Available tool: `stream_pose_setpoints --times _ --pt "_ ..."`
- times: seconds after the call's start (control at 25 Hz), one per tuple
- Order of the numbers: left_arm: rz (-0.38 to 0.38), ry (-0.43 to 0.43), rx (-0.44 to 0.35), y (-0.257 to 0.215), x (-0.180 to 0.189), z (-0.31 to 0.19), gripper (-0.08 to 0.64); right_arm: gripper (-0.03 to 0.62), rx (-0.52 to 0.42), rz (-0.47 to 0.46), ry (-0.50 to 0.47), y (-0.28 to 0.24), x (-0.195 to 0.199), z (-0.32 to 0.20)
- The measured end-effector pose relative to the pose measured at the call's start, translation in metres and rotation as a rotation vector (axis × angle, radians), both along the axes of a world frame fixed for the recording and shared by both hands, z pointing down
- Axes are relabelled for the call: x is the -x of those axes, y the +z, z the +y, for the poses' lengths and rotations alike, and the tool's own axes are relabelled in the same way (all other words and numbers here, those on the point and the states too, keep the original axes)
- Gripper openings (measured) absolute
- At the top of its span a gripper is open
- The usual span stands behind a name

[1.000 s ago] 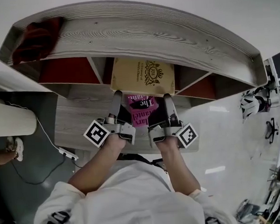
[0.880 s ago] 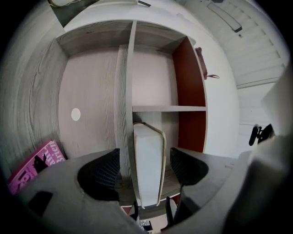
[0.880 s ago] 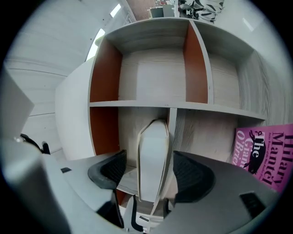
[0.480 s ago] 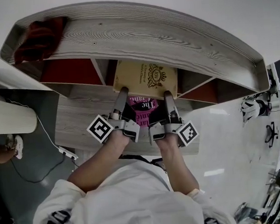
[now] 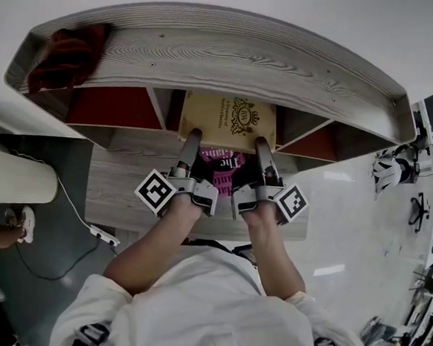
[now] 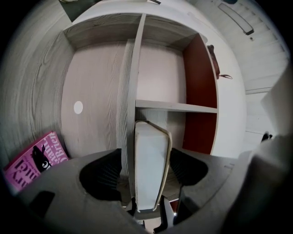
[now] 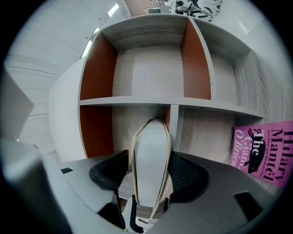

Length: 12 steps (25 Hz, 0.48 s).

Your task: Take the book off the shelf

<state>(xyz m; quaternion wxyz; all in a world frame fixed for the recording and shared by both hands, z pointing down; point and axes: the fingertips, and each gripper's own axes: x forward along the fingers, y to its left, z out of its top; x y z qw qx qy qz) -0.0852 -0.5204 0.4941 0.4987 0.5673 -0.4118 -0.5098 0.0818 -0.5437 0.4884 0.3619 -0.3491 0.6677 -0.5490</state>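
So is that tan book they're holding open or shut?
Shut. The tan book has its covers closed round the pages, pinched edge-on between both pairs of jaws.

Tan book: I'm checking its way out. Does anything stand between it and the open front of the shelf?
Nothing visible does. The left gripper and right gripper are each shut on the tan book's near edge. The pink book lies on the board below, under the path rather than across it.
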Motion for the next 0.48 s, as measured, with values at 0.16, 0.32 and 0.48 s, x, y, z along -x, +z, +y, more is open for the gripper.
stream_pose_setpoints --times 0.16,0.32,0.48 --pt "-0.033 0.005 -0.013 -0.0026 0.0017 -0.0002 0.300 0.251 0.021 0.009 0.009 0.0043 -0.0010 -0.0014" --pt "-0.046 0.008 -0.035 -0.0075 0.0022 0.0003 0.239 0.233 0.030 0.008 0.009 0.0060 -0.0005 -0.0008" --pt "-0.037 0.017 -0.039 -0.0077 0.0002 0.0027 0.236 0.229 0.021 0.002 0.003 0.0073 -0.0016 -0.0003"
